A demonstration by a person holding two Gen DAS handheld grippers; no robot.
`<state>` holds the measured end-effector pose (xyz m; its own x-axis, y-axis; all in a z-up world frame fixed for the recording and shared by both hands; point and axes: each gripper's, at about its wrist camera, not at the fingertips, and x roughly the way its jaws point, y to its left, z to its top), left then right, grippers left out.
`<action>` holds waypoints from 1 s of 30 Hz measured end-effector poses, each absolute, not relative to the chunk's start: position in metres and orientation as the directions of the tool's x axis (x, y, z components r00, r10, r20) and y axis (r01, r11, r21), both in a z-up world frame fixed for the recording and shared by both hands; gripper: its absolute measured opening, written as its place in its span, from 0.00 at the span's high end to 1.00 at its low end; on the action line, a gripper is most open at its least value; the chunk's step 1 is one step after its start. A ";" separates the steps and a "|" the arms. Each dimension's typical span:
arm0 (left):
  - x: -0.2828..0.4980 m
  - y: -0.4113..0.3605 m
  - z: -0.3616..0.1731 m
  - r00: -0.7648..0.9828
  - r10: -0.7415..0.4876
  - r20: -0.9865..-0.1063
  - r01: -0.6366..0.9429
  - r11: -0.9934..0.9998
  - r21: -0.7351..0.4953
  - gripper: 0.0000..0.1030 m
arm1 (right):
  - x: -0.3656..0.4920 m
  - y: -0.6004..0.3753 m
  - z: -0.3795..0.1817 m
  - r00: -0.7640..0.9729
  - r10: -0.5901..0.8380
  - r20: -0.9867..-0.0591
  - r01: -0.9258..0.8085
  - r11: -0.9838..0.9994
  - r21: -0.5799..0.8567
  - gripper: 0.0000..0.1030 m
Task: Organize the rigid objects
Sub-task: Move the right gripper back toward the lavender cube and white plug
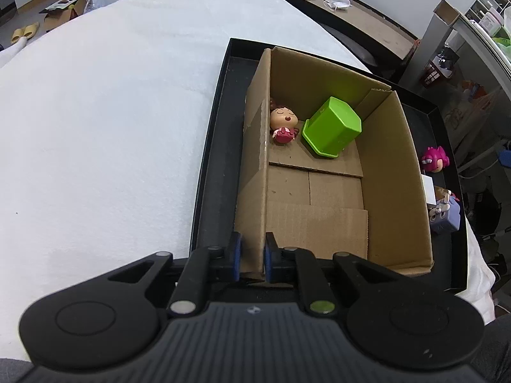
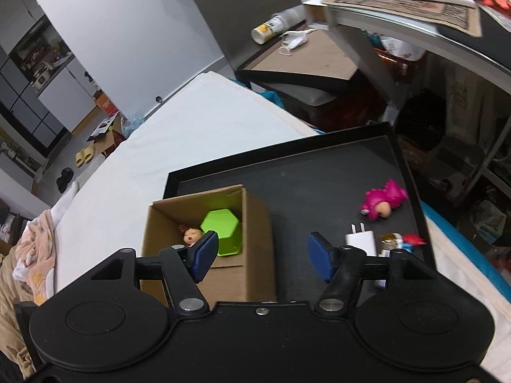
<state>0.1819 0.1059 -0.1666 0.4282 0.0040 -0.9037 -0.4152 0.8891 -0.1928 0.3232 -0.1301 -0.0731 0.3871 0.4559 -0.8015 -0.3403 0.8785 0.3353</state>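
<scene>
place: home | signs: slippers [image 2: 84,156] on floor, cabinets [image 2: 28,73], cluttered side table [image 2: 306,60]

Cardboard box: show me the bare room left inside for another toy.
Cardboard box: the near floor is bare, from the left claw on its wall to the far end. That end is crowded: doll beside tipped green cup.
</scene>
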 end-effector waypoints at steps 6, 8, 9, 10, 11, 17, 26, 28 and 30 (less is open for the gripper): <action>0.179 0.104 -0.164 0.434 0.018 -0.901 -0.417 0.890 -0.183 0.88 | 0.323 -0.155 -0.077 0.392 0.443 -0.806 -0.315 0.888 0.334 0.40; 0.180 0.103 -0.164 0.434 0.023 -0.901 -0.415 0.893 -0.176 0.88 | 0.323 -0.162 -0.078 0.393 0.435 -0.810 -0.307 0.892 0.330 0.40; 0.179 0.103 -0.163 0.433 0.024 -0.901 -0.416 0.892 -0.177 0.88 | 0.323 -0.166 -0.079 0.393 0.433 -0.811 -0.301 0.894 0.332 0.40; 0.179 0.103 -0.162 0.433 0.022 -0.901 -0.416 0.892 -0.178 0.89 | 0.324 -0.170 -0.080 0.392 0.434 -0.811 -0.297 0.894 0.336 0.40; 0.180 0.102 -0.161 0.433 0.024 -0.901 -0.414 0.893 -0.176 0.89 | 0.324 -0.173 -0.081 0.392 0.435 -0.811 -0.292 0.894 0.339 0.40; 0.179 0.100 -0.160 0.433 0.032 -0.901 -0.416 0.893 -0.169 0.90 | 0.326 -0.191 -0.091 0.384 0.428 -0.818 -0.258 0.900 0.350 0.40; 0.179 0.096 -0.156 0.428 0.046 -0.903 -0.408 0.901 -0.148 0.90 | 0.331 -0.215 -0.113 0.367 0.407 -0.837 -0.193 0.913 0.360 0.40; 0.180 0.096 -0.156 0.427 0.047 -0.903 -0.409 0.901 -0.146 0.90 | 0.332 -0.220 -0.120 0.363 0.396 -0.844 -0.169 0.918 0.358 0.40; 0.180 0.096 -0.156 0.426 0.050 -0.903 -0.407 0.902 -0.143 0.90 | 0.334 -0.222 -0.126 0.359 0.389 -0.849 -0.151 0.921 0.358 0.40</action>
<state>0.1798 0.0959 -0.1565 0.4258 0.0496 -0.9035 -0.4074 0.9021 -0.1425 0.3339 -0.2223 -0.1260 0.3586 0.3889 -0.8486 -0.1513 0.9213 0.3583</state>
